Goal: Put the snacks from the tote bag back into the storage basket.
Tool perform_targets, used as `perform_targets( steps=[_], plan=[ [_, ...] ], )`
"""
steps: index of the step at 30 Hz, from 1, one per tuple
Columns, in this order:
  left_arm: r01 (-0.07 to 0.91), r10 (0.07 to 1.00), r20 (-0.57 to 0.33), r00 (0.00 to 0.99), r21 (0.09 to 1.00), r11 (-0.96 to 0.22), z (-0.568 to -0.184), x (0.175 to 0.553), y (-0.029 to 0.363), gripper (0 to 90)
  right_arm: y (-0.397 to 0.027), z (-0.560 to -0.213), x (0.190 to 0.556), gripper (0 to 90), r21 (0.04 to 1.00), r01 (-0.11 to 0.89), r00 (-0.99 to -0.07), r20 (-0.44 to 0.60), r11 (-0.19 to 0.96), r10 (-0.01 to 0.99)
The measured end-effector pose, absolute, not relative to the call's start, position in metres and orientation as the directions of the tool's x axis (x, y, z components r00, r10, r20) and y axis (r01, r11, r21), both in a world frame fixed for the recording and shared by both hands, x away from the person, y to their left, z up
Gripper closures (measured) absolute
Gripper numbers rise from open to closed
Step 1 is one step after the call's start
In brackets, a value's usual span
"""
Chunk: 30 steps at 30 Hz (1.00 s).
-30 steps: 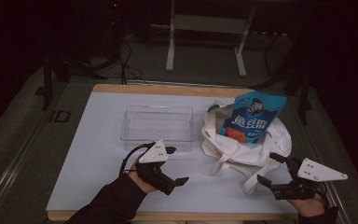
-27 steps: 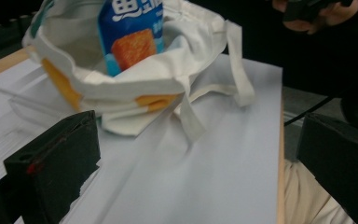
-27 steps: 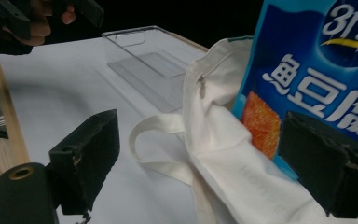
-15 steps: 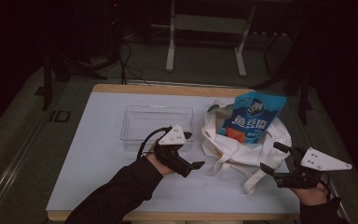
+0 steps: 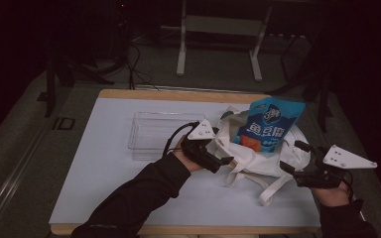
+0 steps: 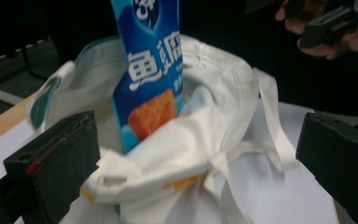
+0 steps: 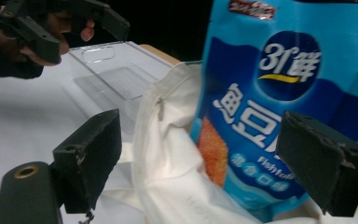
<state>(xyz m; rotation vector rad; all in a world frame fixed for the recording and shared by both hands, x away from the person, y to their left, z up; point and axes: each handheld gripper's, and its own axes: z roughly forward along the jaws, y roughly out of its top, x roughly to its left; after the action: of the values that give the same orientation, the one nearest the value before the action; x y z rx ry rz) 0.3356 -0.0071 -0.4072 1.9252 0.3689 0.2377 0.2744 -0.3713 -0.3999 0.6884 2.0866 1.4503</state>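
A white cloth tote bag point(image 5: 258, 161) lies on the right half of the white table point(image 5: 104, 188). A blue snack packet point(image 5: 269, 125) stands upright in its mouth. My left gripper point(image 5: 222, 164) is at the bag's left edge, open, its jaws spread wide on either side of the bag's mouth point(image 6: 214, 116) with the packet point(image 6: 151, 74) just beyond. My right gripper point(image 5: 291, 156) is open at the bag's right side. In the right gripper view the packet point(image 7: 279, 93) and the bag's cloth point(image 7: 168, 140) sit between its spread jaws, and I cannot tell if they touch.
An empty clear plastic tray point(image 5: 151, 131) sits left of the bag, behind my left hand. The bag's straps point(image 5: 273, 188) trail toward the front edge. The table's wooden far edge point(image 5: 178, 94) borders a dark floor with a metal stand point(image 5: 218, 29).
My left gripper has moved right and forward from the table's front middle to the bag's left edge. The right gripper has shifted slightly right and stayed open.
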Motion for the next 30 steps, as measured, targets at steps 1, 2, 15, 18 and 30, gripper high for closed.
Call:
perform_targets(
  steps=[1, 2, 15, 18, 30],
  plan=[
    [0.138, 0.369, -0.002, 0.929, 0.930, -0.342, -0.406, 0.337, -0.009, 0.0, -0.372, -0.399, 0.276, 14.3, 0.947, 0.121, -0.744, -0.112, 0.298, 0.659],
    [0.127, 0.367, 0.005, 0.930, 0.933, -0.336, -0.403, 0.341, -0.015, 0.0, -0.373, -0.398, 0.277, 14.3, 0.947, 0.119, -0.743, -0.114, 0.297, 0.659],
    [0.112, 0.370, 0.023, 0.929, 0.934, -0.338, -0.396, 0.373, -0.048, 0.0, -0.376, -0.390, 0.301, 14.3, 0.941, 0.113, -0.716, -0.145, 0.319, 0.683],
    [0.122, 0.385, 0.022, 0.923, 0.931, -0.344, -0.398, 0.383, -0.056, 0.0, -0.378, -0.390, 0.307, 14.3, 0.944, 0.117, -0.703, -0.142, 0.310, 0.697],
    [0.165, 0.425, -0.004, 0.905, 0.925, -0.344, -0.404, 0.411, -0.079, 15.0, -0.394, -0.390, 0.334, 14.3, 0.950, 0.129, -0.637, -0.139, 0.283, 0.758]
  ],
)
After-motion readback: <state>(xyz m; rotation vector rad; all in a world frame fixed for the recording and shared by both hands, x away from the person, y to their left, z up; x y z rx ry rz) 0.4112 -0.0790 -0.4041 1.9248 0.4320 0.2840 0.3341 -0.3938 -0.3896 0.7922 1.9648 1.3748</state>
